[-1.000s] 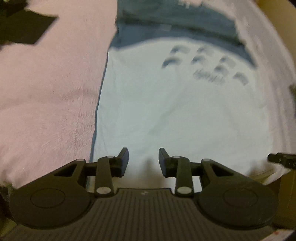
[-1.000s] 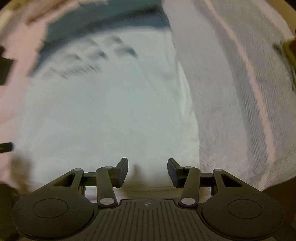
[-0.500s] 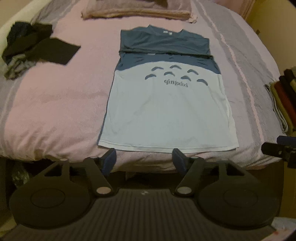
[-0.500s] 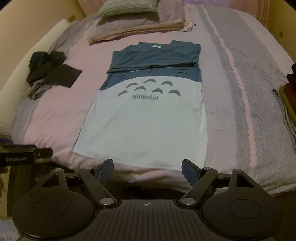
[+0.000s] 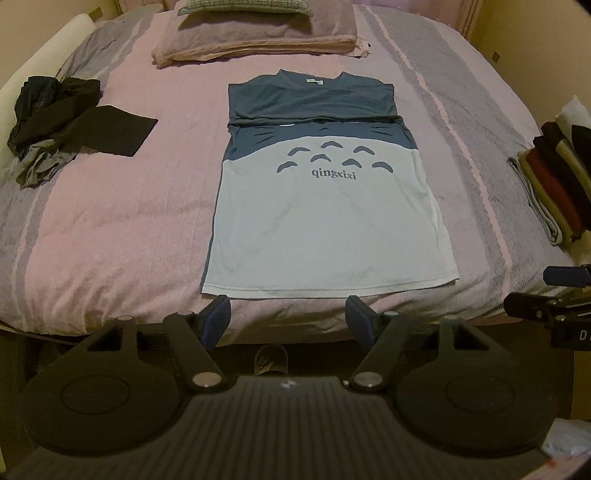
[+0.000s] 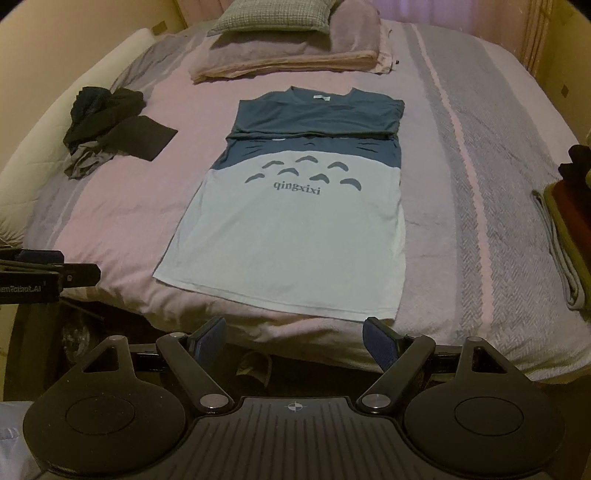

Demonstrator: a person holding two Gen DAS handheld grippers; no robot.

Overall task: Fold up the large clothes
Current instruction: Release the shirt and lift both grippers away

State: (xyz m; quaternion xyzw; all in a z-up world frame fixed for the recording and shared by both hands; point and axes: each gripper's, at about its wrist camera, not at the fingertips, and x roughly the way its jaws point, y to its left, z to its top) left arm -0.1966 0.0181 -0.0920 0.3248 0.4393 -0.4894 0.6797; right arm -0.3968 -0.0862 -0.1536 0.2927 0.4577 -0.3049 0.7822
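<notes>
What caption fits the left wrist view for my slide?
Open left tongs hover off the bed edge, facing a T-shirt with sleeves folded in.

A blue-and-white printed T-shirt [image 5: 325,206] lies mid-bed [image 5: 110,229], hem at the near edge; dark crumpled clothes [image 5: 62,122] left, pillows [image 5: 258,33] behind, folded stack [image 5: 554,184] at the right edge.

A large T-shirt [image 5: 325,221] lies flat on the bed [image 5: 110,221], neck toward the head edge, hem just short of the foot edge. Its upper part is slate blue, the lower part pale, printed with 7 grey arcs and "qingxixi". Both sleeves are folded in across the chest.
</notes>
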